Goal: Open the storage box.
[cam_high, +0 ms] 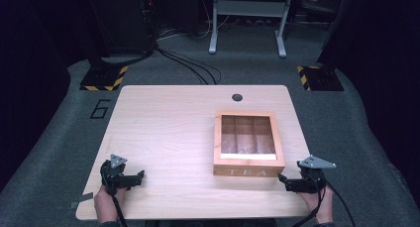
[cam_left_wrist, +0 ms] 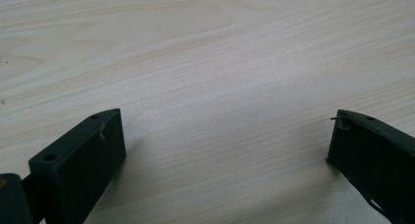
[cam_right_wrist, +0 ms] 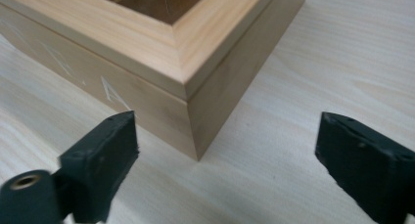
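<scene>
Pale wooden table (cam_high: 168,138) carries a closed tea box (cam_high: 247,143) on its right half. Right gripper (cam_high: 286,181), jaws wide and empty, faces the box's near right corner; left gripper (cam_high: 141,175) rests open, well apart. Best practice is probably to approach squarely, seating the pads on the lid's edge rather than the corner.

We count one wooden tea box (cam_high: 249,171) on one tabletop (cam_high: 168,133), its closed lid showing three compartments through the pane. One round hole (cam_high: 237,97) sits near the tabletop's far edge. We count two tongs: the left tongs (cam_high: 140,175) and the right tongs (cam_high: 282,179), each with two black jaws standing apart. On the floor beyond we see two yellow-and-black striped bases (cam_high: 104,78).
</scene>
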A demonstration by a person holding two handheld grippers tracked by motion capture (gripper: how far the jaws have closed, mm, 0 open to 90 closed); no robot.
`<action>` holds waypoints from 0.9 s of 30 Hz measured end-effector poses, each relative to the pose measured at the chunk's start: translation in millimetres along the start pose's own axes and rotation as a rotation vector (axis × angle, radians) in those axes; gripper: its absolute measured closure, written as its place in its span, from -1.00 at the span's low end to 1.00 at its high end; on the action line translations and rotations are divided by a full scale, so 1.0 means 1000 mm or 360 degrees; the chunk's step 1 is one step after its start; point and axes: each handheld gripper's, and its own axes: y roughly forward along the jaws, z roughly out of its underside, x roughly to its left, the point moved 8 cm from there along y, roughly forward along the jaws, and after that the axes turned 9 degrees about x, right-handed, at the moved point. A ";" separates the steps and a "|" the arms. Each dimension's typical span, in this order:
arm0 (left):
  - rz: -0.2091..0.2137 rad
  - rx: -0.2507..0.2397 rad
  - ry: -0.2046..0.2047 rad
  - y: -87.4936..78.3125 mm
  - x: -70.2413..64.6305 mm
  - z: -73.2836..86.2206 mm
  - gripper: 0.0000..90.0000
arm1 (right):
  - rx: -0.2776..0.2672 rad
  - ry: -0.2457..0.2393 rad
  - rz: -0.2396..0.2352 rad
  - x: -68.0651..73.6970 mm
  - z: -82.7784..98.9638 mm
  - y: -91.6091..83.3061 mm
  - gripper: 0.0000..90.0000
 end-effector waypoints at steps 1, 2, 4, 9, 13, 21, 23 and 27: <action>0.0000 0.0001 0.0002 0.000 0.000 0.000 -0.99 | -0.0015 -0.0010 0.0002 0.001 -0.002 -0.001 -0.70; 0.0000 0.0002 0.0002 0.000 0.000 0.000 -0.99 | -0.0035 -0.0014 0.0000 0.002 -0.004 -0.001 -0.66; 0.0000 0.0000 0.0000 0.000 0.000 0.000 -0.99 | -0.0030 -0.0016 -0.0014 0.005 -0.007 -0.001 -0.56; 0.0000 0.0001 0.0001 0.000 0.000 0.000 -0.99 | -0.0058 -0.0048 -0.0046 0.011 -0.011 -0.001 -0.20; -0.0001 0.0001 0.0001 0.000 0.000 0.000 -0.99 | -0.0096 -0.0061 -0.0083 0.014 -0.012 -0.005 0.06; -0.0001 0.0003 -0.0003 0.000 0.000 0.000 -0.99 | -0.0119 -0.0086 -0.0073 0.018 -0.012 -0.005 0.18; -0.0001 0.0004 -0.0002 0.000 0.000 0.000 -0.99 | -0.0129 -0.0091 -0.0067 0.019 -0.012 -0.005 0.19; -0.0001 0.0002 -0.0003 0.000 0.000 0.000 -0.99 | -0.0143 -0.0087 -0.0042 0.020 -0.013 -0.006 0.18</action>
